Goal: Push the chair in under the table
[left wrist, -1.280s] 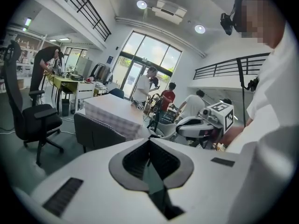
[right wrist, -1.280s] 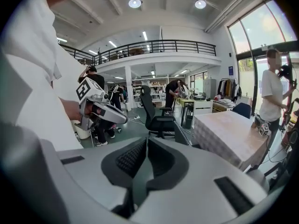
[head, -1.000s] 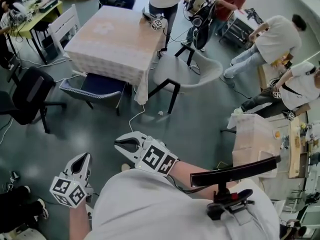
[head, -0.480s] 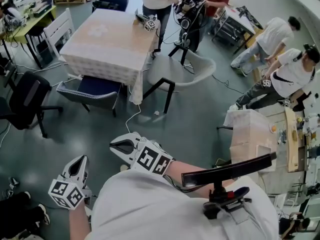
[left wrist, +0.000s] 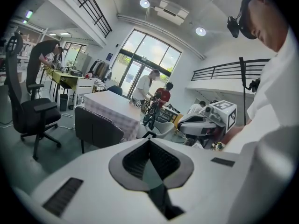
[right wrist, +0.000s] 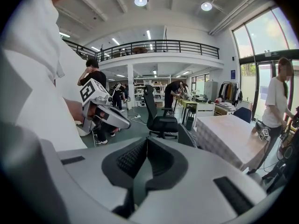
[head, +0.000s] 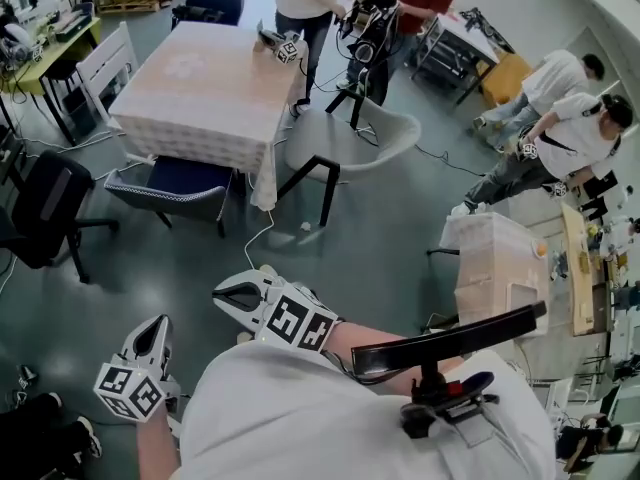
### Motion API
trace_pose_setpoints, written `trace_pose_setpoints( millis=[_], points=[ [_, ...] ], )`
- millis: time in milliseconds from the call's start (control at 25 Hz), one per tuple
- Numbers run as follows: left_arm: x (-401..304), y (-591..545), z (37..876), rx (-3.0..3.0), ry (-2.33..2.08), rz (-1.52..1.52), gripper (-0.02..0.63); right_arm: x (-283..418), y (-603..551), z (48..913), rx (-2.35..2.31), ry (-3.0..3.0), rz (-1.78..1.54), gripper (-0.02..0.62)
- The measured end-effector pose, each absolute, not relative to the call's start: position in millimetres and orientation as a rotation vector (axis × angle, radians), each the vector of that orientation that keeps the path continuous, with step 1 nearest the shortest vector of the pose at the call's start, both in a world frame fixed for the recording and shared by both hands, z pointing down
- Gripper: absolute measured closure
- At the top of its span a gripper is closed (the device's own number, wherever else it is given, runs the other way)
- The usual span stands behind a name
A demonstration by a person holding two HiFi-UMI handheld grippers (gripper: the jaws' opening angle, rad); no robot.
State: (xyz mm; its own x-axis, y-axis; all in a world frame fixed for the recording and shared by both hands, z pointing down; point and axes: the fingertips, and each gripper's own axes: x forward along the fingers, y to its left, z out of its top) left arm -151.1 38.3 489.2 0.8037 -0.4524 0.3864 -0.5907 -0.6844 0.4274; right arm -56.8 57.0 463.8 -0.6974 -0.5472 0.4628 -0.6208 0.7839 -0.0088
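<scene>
The table point(head: 190, 83) under a pale checked cloth stands at the upper left of the head view. A dark blue chair point(head: 175, 183) sits at its near edge, its seat partly under the cloth. A light grey shell chair point(head: 345, 138) stands out from the table's right side. My left gripper point(head: 158, 326) and right gripper point(head: 222, 293) hover over the floor well short of both chairs, both shut and empty. In the left gripper view the left gripper point(left wrist: 149, 141) faces the dark chair point(left wrist: 96, 127) and table point(left wrist: 114, 107). The right gripper point(right wrist: 145, 143) faces the table point(right wrist: 233, 136).
A black office chair point(head: 45, 208) stands at the left. A white cable point(head: 265, 233) trails on the floor below the table. A pale covered box point(head: 495, 268) sits at the right. Several people stand or crouch behind and right of the table. A marker cube point(head: 287, 50) lies on the table.
The right gripper's jaws have closed their small gap. The head view has drifted, so table and chairs sit a little further left. Both grippers have hardly moved.
</scene>
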Motion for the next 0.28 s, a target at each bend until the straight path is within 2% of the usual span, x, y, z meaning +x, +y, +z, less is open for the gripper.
trace_pose_setpoints(
  millis=[280],
  points=[
    [-143.6,35.2,498.3,2.428,-0.780,0.336,0.594,-47.6,56.7,470.9,0.881,-2.530,0.219,0.580]
  ],
)
